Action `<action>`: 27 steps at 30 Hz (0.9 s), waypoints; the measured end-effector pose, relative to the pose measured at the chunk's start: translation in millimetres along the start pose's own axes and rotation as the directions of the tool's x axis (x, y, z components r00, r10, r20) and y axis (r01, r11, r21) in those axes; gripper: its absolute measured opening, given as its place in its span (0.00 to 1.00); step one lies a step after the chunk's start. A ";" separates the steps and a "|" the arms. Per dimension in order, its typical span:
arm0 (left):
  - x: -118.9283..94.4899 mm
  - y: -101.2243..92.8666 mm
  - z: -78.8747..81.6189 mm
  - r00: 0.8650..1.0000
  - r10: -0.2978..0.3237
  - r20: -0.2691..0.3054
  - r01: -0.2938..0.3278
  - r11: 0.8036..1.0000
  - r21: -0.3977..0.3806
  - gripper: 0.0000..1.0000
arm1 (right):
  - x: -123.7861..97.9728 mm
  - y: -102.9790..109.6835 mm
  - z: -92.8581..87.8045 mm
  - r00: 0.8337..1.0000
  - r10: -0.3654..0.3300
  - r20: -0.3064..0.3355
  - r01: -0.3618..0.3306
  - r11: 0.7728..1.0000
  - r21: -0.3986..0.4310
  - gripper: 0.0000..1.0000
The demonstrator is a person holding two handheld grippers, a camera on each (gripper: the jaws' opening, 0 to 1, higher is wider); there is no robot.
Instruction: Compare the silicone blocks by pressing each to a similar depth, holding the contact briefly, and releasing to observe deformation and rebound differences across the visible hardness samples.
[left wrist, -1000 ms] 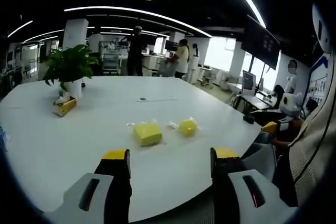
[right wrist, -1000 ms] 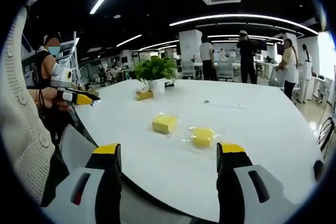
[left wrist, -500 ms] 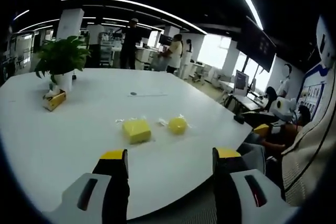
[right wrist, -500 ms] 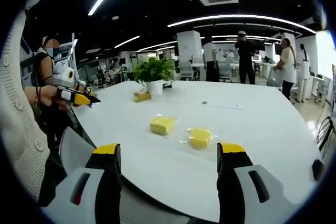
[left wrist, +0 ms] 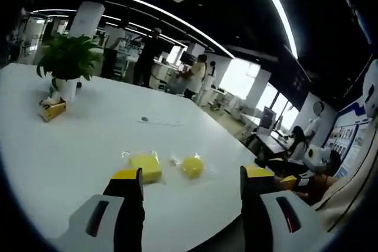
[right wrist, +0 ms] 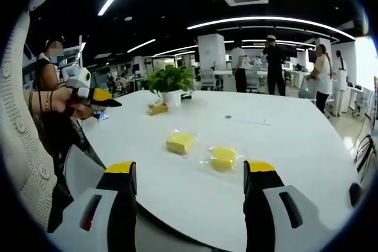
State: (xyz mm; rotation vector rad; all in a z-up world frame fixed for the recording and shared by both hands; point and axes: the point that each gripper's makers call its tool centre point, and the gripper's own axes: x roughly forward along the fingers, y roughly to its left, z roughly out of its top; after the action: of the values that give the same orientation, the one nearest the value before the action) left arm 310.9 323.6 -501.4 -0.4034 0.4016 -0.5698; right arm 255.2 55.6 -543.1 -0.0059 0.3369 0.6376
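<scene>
Hovering wide left tongs [left wrist: 189,175] now nearer square block [left wrist: 146,167], right tongs [right wrist: 189,172] wide, round block [right wrist: 224,158] seemingly bagged

My left gripper [left wrist: 190,176] and right gripper [right wrist: 190,172] each have black jaws capped yellow, on pale grey bodies with dark slots. I wear a cream knitted sleeve [right wrist: 20,140].

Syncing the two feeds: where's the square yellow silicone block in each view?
Left gripper view: square yellow silicone block low centre-left, just above the left claw's left jaw tip, with the rounder yellow block to its right.
Right gripper view: square yellow silicone block at centre, rounder yellow block to its lower right.
Shared landmark: the potted plant on the white table.
</scene>
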 end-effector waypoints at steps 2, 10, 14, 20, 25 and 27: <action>3.7 4.6 4.1 1.000 -0.001 0.009 0.002 1.000 -0.026 0.66 | 2.8 0.2 1.5 1.000 -0.004 0.001 0.004 1.000 0.000 0.68; 25.9 37.1 32.9 0.995 -0.003 0.102 0.025 0.977 -0.213 0.66 | 15.4 -2.9 9.8 1.000 -0.016 0.010 0.016 1.000 0.018 0.68; 42.3 49.7 36.9 0.997 -0.001 0.081 0.017 0.980 -0.198 0.65 | 20.9 -3.3 12.4 1.000 -0.016 0.009 0.016 1.000 0.016 0.69; 64.3 67.1 36.1 0.998 -0.017 0.061 0.031 0.972 -0.233 0.64 | 24.9 -7.3 12.8 1.000 -0.030 0.003 0.030 0.999 0.033 0.69; 84.8 88.7 27.2 1.000 -0.011 0.013 0.014 0.975 -0.224 0.62 | 28.6 -9.0 6.8 0.999 -0.041 -0.031 0.042 0.998 0.037 0.69; 93.6 96.8 23.9 1.000 -0.005 0.003 0.006 0.976 -0.218 0.62 | 31.3 -12.6 5.7 0.998 -0.053 -0.043 0.054 0.998 0.031 0.70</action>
State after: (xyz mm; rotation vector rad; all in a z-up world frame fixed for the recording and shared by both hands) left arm 436.1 349.2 -550.1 -0.6157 0.4628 -0.5325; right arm 287.8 64.3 -548.7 0.0024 0.3862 0.5797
